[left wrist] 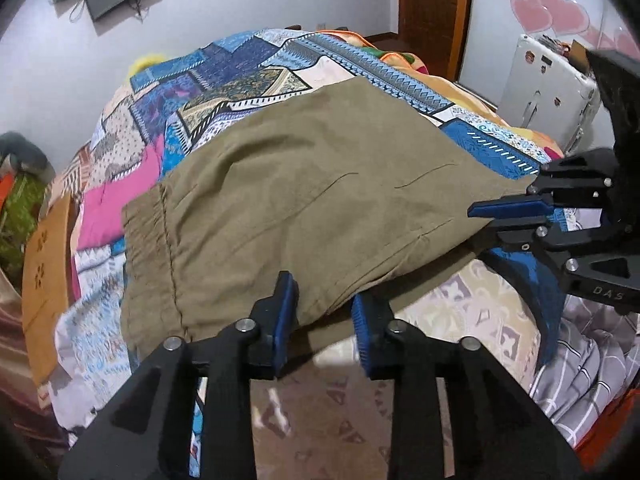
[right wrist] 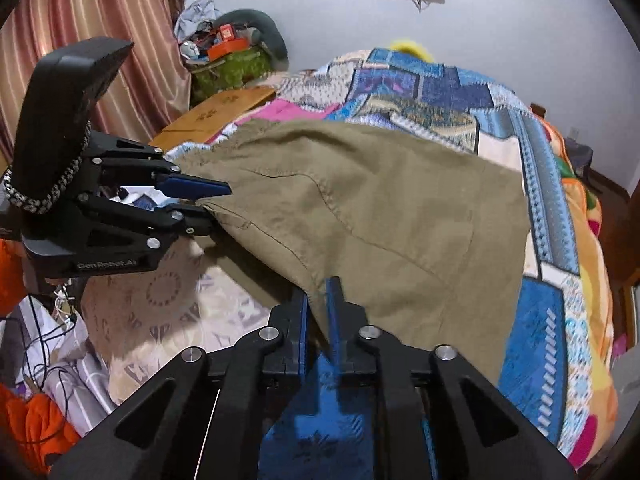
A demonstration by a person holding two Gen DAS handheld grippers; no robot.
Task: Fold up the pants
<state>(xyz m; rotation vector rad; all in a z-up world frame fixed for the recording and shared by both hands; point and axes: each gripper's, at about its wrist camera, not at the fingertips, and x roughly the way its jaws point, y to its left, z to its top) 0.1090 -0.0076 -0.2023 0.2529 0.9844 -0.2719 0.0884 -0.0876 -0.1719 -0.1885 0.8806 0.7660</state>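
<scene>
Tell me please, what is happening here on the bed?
A person holding a gripper in each hand is folding olive pants on a bed with a patchwork blanket. The right gripper is shut on the near edge of the pants. The left gripper is at the same edge further along, its fingers apart with cloth between them. The waistband lies toward the left side.

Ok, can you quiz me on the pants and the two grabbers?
1. True or false: the right gripper is pinching the pants.
2. What colour are the pants? A pink, B olive, C white.
3. Fill in: the left gripper has its jaws ___, with the pants' edge between them.

Key: 1 true; 2 B; 3 open.
</scene>
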